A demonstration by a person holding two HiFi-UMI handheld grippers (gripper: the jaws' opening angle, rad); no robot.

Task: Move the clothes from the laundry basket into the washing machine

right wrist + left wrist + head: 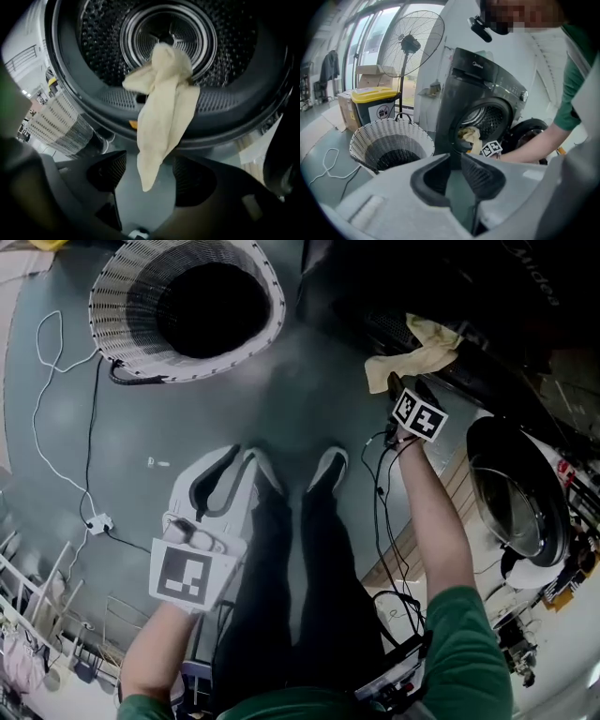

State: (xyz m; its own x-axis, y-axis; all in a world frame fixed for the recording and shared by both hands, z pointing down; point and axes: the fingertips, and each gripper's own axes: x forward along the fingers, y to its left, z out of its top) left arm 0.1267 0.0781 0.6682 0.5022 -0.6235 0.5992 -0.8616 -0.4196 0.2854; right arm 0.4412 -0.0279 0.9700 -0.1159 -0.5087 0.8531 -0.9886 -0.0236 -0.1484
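The white wicker laundry basket (187, 310) stands on the floor at upper left, and its inside looks dark and empty. The dark washing machine (487, 89) has its drum (168, 33) open. A cream cloth (164, 112) hangs over the drum's lip, with its tail dangling between the fingers of my right gripper (151, 174). That gripper is open and its pads do not touch the cloth. In the head view the right gripper (405, 382) sits just below the cloth (417, 351). My left gripper (242, 457) is shut on nothing, low over the floor and away from the basket.
The washer's round door (516, 493) hangs open at right. A white cable (56, 409) and a black one trail over the floor beside the basket. The person's feet (328, 470) stand between both grippers. A pedestal fan (410, 44) and a yellow-lidded bin (375, 105) stand behind the basket.
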